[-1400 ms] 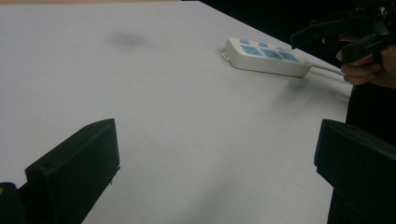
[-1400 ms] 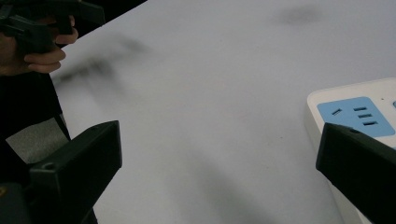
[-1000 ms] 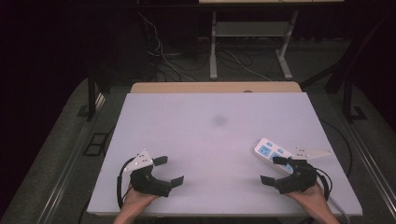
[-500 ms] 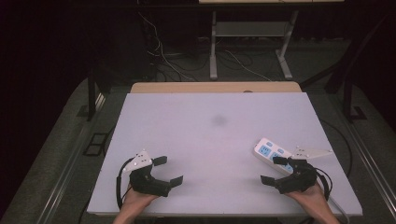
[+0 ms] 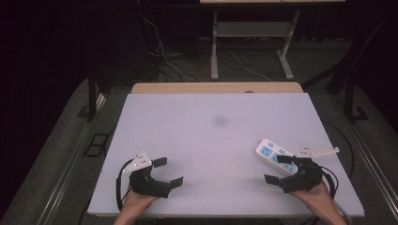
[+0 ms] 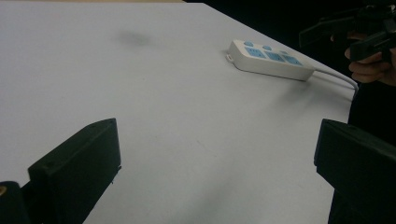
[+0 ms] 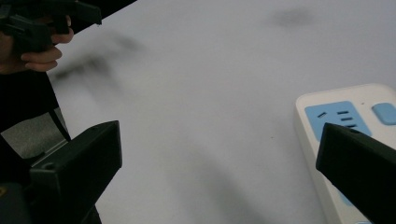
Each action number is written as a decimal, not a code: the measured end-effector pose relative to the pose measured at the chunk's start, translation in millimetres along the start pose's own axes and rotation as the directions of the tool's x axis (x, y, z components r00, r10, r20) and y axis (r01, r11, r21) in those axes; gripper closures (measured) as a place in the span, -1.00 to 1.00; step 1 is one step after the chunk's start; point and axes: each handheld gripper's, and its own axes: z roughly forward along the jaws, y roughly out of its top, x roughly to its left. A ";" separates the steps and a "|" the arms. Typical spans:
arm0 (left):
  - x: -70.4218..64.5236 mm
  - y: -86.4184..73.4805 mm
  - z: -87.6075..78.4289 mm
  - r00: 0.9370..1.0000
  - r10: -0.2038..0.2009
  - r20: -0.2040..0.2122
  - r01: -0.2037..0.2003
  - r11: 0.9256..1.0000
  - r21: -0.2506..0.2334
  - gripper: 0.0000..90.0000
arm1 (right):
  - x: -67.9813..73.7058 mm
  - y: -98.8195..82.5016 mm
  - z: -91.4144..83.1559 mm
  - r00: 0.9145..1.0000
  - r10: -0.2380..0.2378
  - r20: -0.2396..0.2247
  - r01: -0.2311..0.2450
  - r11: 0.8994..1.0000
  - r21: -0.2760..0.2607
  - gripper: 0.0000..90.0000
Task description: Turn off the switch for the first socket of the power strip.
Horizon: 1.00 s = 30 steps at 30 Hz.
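Black-jawed, the left hand-held gripper (image 5: pixel 168 172) and right hand-held gripper (image 5: pixel 278 168) sit spread apart near the white worktop's (image 5: pixel 206 140) front edge, the right beside a white power strip (image 5: pixel 277 156); bare surface between, dark carpeted floor (image 5: pixel 61 140) beyond.

Honestly couldn't read a thing from where I stood. The white power strip (image 5: pixel 276 156) had blue socket panels but no lettering, brand or numbers I could make out.

On the white rectangular table (image 5: pixel 206 140), my right gripper (image 5: pixel 280 169) hovers spread over the white blue-socketed power strip (image 5: pixel 272 153); my left gripper (image 5: pixel 167 172) gapes well left of that strip.
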 end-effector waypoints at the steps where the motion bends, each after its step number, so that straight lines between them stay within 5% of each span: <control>1: 0.0 0.0 0.0 1.000 0.000 0.000 0.000 1.000 0.000 -1.00 | -0.5 1.1 -1.7 1.000 0.001 0.002 -0.001 1.000 -0.004 -1.00; 30: 0.7 -1.2 0.2 1.000 -0.008 0.003 0.008 1.000 0.003 -1.00 | -22.4 14.4 -30.4 0.998 0.002 0.069 -0.004 0.999 0.040 -1.00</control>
